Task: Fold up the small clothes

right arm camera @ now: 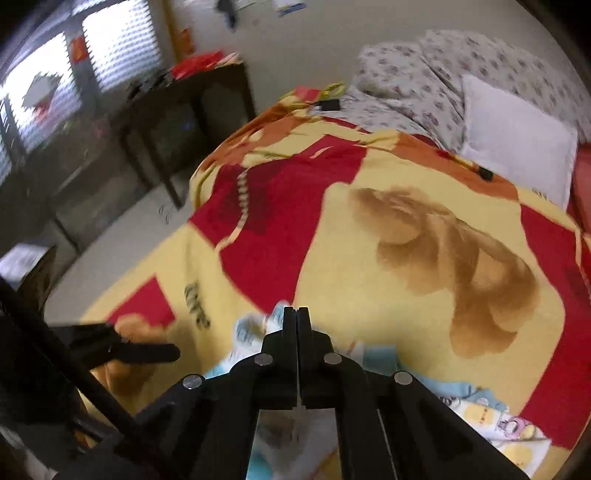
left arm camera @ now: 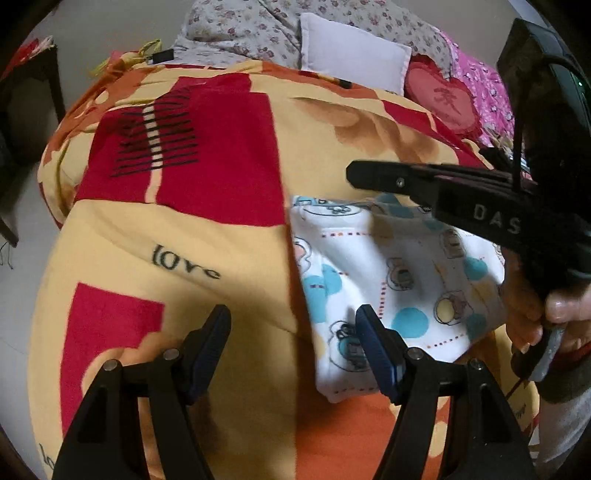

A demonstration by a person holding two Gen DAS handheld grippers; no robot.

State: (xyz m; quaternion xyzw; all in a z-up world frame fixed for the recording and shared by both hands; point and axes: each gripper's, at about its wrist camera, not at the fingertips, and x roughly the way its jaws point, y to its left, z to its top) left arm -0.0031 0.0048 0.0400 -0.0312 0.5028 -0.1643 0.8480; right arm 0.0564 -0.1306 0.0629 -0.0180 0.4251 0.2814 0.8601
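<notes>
While the left tongs (left arm camera: pixel 293 328) are held spread above the bedspread (left arm camera: pixel 221 236), nothing is caught between their fingers; the folded, cartoon-printed white baby garment (left arm camera: pixel 399 280) is seen just under and beyond their right finger. The right tongs (right arm camera: pixel 296 314) are clenched shut above that garment's edge, nothing visibly gripped. Farther off, a white pillow (left arm camera: pixel 351 51) and floral quilt (left arm camera: pixel 236 33) are seen.
</notes>
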